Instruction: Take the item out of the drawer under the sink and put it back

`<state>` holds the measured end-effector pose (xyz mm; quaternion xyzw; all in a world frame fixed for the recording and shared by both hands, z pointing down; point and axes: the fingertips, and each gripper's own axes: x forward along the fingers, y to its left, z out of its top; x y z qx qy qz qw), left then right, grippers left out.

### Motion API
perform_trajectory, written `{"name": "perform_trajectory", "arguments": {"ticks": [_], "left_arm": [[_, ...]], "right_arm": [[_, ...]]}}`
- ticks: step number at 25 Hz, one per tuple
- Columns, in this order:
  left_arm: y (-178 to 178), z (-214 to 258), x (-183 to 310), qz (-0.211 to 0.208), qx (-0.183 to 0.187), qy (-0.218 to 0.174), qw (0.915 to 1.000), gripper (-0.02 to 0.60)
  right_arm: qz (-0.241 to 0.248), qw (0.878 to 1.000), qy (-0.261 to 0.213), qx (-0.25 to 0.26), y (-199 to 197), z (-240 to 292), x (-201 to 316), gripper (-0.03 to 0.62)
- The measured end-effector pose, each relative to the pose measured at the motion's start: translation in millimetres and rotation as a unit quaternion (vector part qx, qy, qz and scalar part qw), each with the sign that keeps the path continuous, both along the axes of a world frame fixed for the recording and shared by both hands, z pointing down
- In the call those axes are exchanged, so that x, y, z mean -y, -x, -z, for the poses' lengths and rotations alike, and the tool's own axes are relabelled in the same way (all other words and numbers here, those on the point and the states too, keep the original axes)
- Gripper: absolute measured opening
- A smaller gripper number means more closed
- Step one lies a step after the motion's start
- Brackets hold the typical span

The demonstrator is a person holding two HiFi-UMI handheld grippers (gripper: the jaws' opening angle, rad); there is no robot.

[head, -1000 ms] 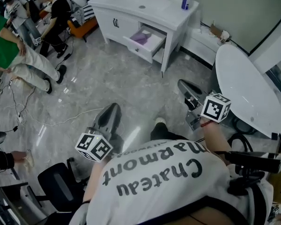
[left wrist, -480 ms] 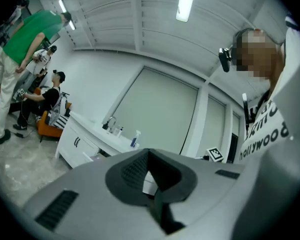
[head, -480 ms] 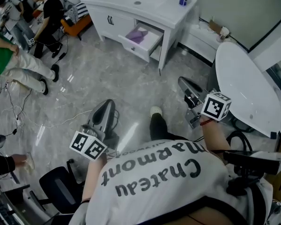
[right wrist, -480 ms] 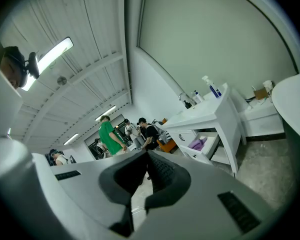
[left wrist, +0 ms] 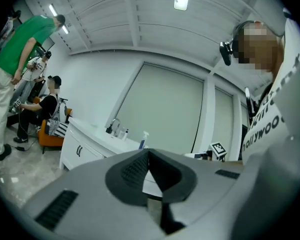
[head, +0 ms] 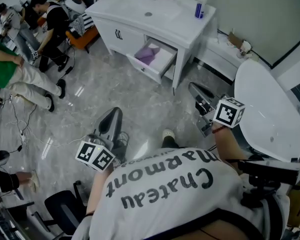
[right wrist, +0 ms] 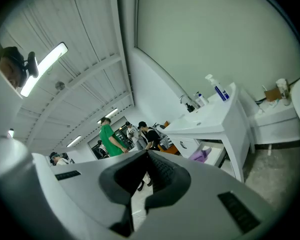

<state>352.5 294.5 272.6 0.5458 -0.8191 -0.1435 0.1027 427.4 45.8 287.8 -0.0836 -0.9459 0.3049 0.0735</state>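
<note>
Item (head: 149, 54) well beyond both jaws

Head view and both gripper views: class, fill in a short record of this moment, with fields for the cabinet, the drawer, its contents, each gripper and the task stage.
Cabinet: white sink cabinet by the far wall, with a spray bottle on top
Drawer: drawer under the sink, pulled open
Contents: purple item lying inside
Left gripper: left gripper, jaws together, nothing held
Right gripper: right gripper, jaws together, nothing held
Task stage: the item is in the drawer; both grippers are well short of the cabinet
</note>
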Motion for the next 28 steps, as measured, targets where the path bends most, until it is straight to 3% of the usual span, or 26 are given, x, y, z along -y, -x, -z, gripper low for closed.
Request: {"name": "perform_trajectory", "arguments": {"ticks": [5, 12, 15, 20, 28], "left_arm": [[47.0, 12.2, 34.4, 0.037, -0.019, -0.018, 0.999, 0.009], [79.5, -7.5, 72.0, 0.077, -0.027, 0.018, 0.9965, 0.009], [82.3, -12.6, 86.7, 0.071, -0.008, 0.03, 0.997, 0.009], [89.7, -14.1, 103.1, 0.054, -0.043, 0.0, 0.9977, 0.009], [113.2, -14.9, 127.3, 0.062, -0.035, 0.012, 0.9973, 0.009]], "right_arm": [[0.031, 0.999, -0.025, 0.015, 47.0, 15.5, 30.1, 0.012], [0.053, 0.997, -0.049, 0.022, 89.6, 16.7, 70.8, 0.011], [0.056, 0.997, -0.044, 0.025, 100.8, 13.4, 86.6, 0.011], [0.05, 0.998, -0.041, 0.021, 111.4, 5.1, 110.7, 0.012], [0.027, 0.999, -0.037, 0.007, 108.1, -3.4, 136.6, 0.012]]}}
